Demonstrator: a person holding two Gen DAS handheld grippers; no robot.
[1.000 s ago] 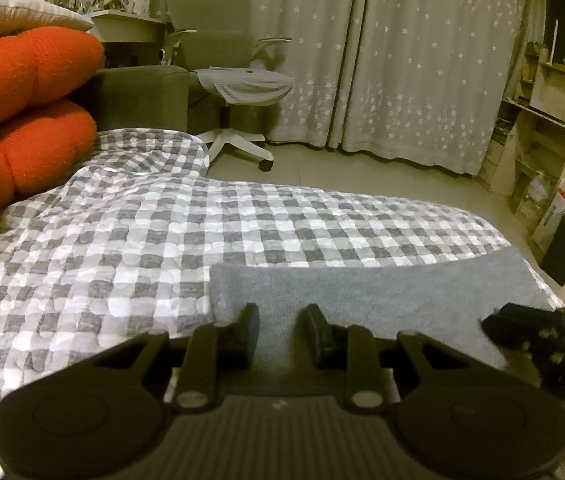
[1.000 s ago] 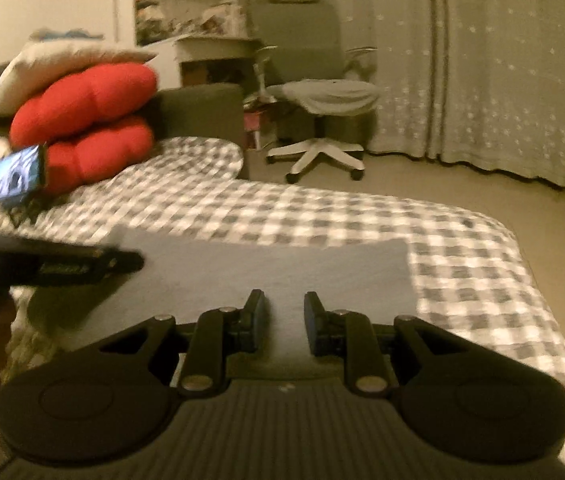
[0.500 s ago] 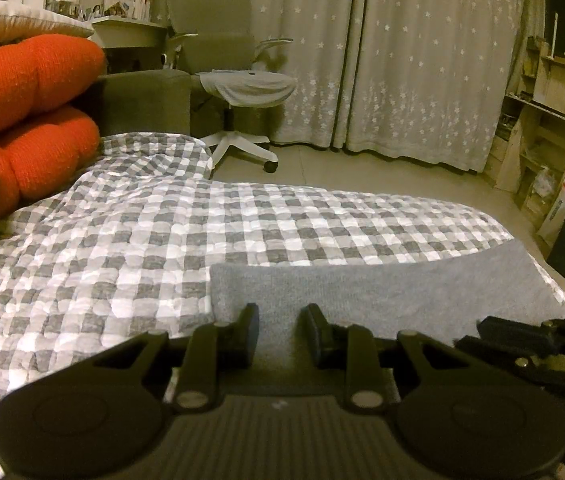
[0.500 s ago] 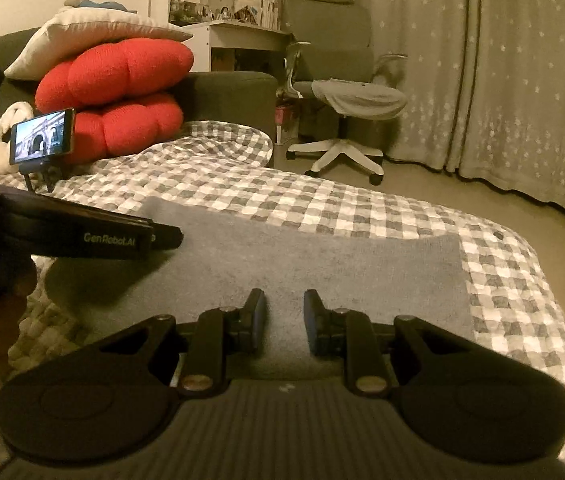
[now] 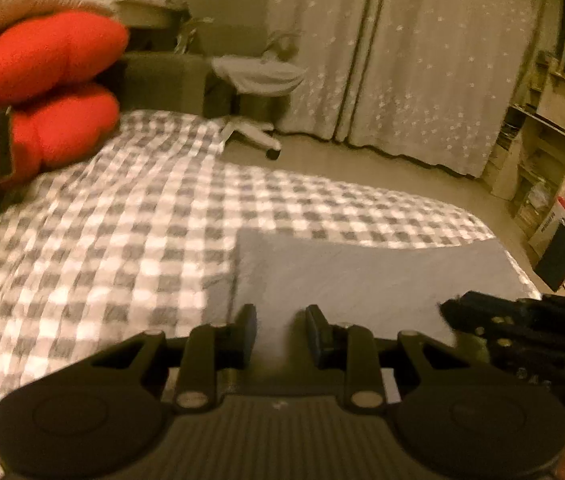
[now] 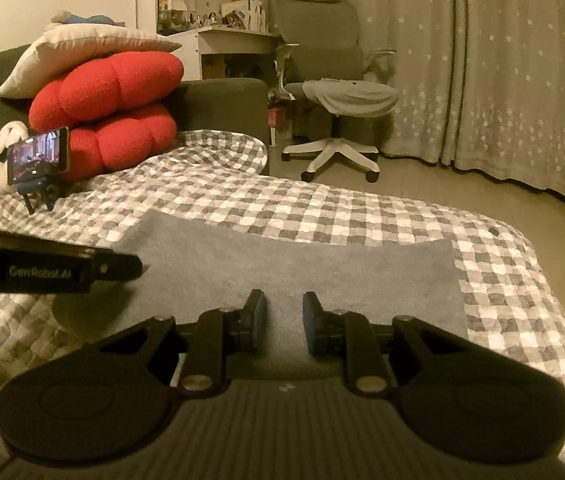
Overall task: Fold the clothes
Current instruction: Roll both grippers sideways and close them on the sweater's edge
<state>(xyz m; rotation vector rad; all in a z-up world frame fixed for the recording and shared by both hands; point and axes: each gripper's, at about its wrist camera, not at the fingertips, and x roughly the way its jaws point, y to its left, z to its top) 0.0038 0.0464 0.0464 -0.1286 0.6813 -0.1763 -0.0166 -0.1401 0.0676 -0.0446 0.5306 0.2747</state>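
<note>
A grey cloth (image 5: 362, 272) lies flat on the checked bed cover (image 5: 122, 240), its far edge straight and its left corner squared. My left gripper (image 5: 280, 320) hovers over the cloth's near left part, jaws apart, nothing pinched. My right gripper (image 6: 282, 308) stands over the near middle of the cloth (image 6: 302, 256), also open with cloth showing through the gap. In the left wrist view the right gripper (image 5: 458, 312) pokes in from the right. In the right wrist view the left gripper (image 6: 134, 268) reaches in from the left, held by a hand.
Red cushions (image 6: 110, 92) and a pale pillow are stacked against the dark sofa at the back left. A phone on a small stand (image 6: 38, 156) sits on the bed cover (image 6: 322, 208) before them. An office chair (image 6: 334, 92), curtains and shelves (image 5: 542, 160) lie beyond the bed.
My left gripper has slid left along the cloth's near edge, and its view is now blurred. The right gripper holds about the same place as half a second ago. Both jaws kept their gap.
</note>
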